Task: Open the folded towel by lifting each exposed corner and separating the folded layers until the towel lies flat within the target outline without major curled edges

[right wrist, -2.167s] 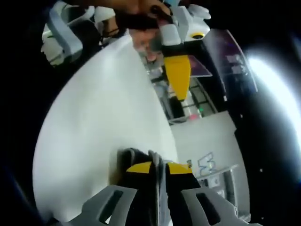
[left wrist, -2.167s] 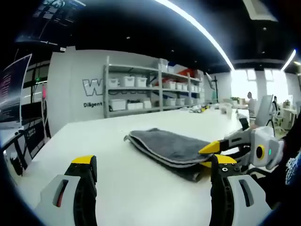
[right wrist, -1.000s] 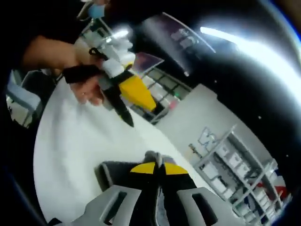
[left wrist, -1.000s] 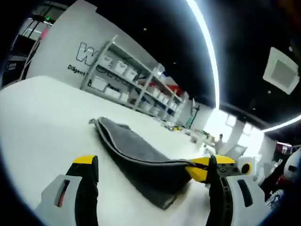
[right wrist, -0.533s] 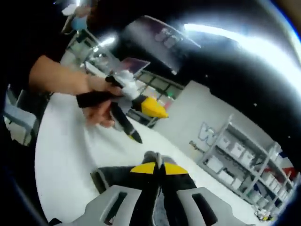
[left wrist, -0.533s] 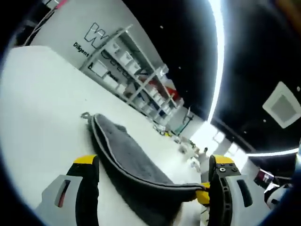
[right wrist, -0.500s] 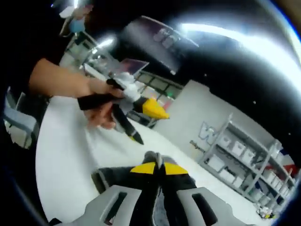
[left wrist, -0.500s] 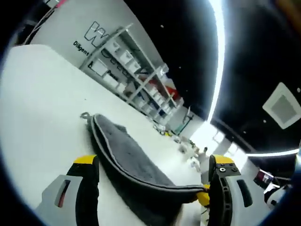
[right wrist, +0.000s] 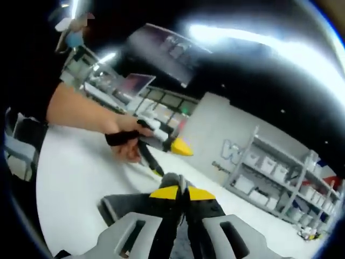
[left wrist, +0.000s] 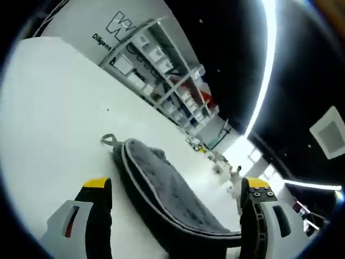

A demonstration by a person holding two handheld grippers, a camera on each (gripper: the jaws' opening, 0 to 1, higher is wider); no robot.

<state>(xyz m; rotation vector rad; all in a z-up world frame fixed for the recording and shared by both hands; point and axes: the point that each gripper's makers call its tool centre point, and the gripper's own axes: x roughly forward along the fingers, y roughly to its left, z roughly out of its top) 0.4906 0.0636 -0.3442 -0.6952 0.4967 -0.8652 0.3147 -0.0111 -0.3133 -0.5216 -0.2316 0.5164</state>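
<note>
The grey towel (left wrist: 161, 189) lies on the white table (left wrist: 54, 108), its pale-edged layer curving up toward the lower right of the left gripper view. A small loop tag (left wrist: 108, 140) sticks out at its far corner. My left gripper (left wrist: 175, 184) is open, its jaws standing either side of the raised towel edge. In the right gripper view my right gripper (right wrist: 181, 192) is shut on a fold of the towel (right wrist: 121, 208), which hangs from the yellow tips. Just beyond, a hand holds the left gripper (right wrist: 168, 158) with its jaws apart, close to the towel.
Metal shelving (left wrist: 156, 70) with white bins stands against the far wall beyond the table. Small items (left wrist: 215, 164) sit at the table's far end. A person's bare forearm (right wrist: 81, 118) reaches in over the table (right wrist: 70, 178) in the right gripper view.
Both views have tilted with the hands. The right gripper stays shut on the towel and its held edge has risen. The left gripper has come nearer the towel, still open.
</note>
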